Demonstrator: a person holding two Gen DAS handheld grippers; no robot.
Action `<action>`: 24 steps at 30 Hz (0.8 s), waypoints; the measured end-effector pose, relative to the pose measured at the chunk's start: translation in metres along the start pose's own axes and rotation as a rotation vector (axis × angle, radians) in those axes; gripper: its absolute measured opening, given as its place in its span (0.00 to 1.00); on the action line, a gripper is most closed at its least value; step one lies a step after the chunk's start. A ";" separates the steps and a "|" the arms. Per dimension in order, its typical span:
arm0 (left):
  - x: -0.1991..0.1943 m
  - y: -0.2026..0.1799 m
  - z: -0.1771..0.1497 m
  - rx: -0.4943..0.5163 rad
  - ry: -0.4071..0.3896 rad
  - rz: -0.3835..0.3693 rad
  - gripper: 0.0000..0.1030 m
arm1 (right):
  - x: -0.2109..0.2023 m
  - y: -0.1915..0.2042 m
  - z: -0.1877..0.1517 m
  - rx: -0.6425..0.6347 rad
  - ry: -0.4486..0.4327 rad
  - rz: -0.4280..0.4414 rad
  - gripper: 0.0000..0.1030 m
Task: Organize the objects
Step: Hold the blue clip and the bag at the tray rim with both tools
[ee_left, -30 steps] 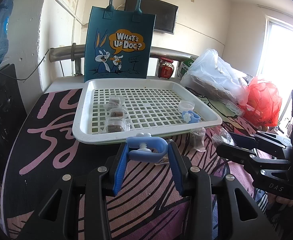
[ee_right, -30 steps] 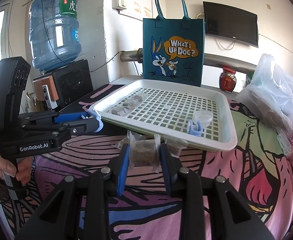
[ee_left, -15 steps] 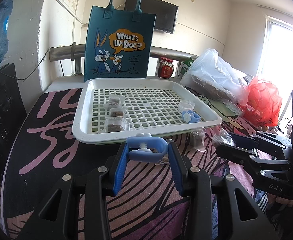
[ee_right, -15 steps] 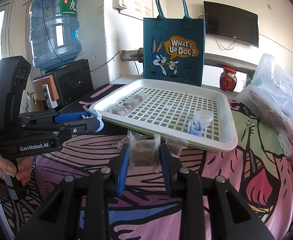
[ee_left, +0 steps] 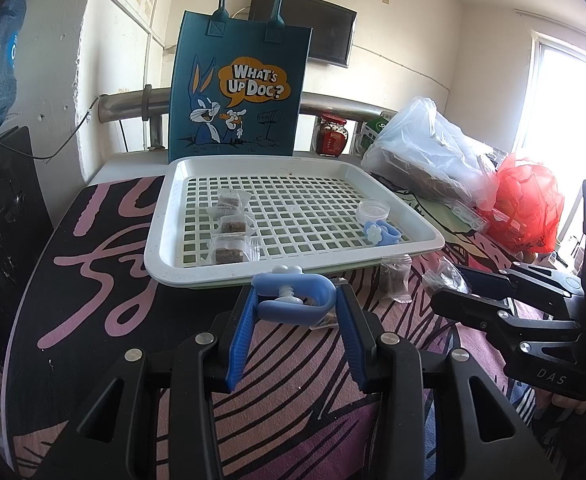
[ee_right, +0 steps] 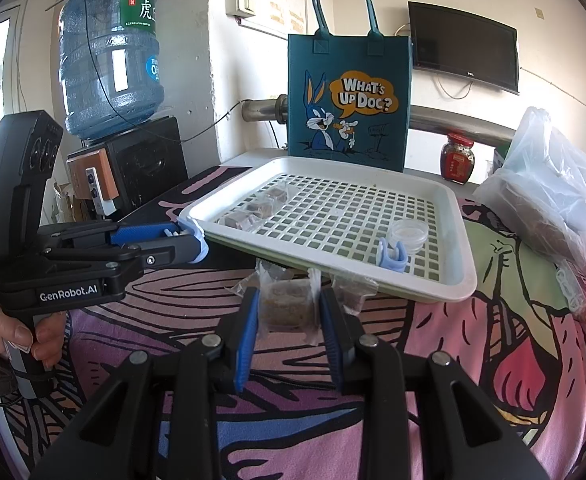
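Change: nothing has shifted in the last second; both loads wait in front of the tray, unplaced.
Blue clip [ee_left: 292, 294]: U-shaped, white flower knob, clamped in the left gripper [ee_left: 293, 300] just near the tray's near rim.
Snack packet [ee_right: 287, 310]: clear wrap, brown block, pinched by the right gripper [ee_right: 289, 308].
White tray [ee_left: 161, 248]: three packets left, matching clip and small cup right.
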State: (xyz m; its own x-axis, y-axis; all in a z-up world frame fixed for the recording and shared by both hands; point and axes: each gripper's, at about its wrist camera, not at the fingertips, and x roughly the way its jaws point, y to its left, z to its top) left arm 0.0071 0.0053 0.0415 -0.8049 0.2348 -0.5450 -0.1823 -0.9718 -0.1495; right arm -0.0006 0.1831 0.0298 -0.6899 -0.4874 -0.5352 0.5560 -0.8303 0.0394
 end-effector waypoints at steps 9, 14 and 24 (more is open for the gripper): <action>0.000 0.000 0.000 0.000 0.001 -0.001 0.38 | 0.000 0.001 -0.001 0.000 0.001 0.001 0.29; 0.000 0.000 0.000 0.000 0.001 -0.001 0.38 | 0.000 0.002 -0.001 -0.001 0.001 0.002 0.29; 0.000 0.000 0.000 -0.001 0.001 -0.001 0.38 | 0.000 0.003 -0.001 -0.001 0.002 0.003 0.29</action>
State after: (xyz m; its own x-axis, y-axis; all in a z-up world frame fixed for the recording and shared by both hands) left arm 0.0065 0.0050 0.0415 -0.8040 0.2356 -0.5459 -0.1826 -0.9716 -0.1504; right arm 0.0012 0.1806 0.0291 -0.6874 -0.4888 -0.5372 0.5584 -0.8286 0.0395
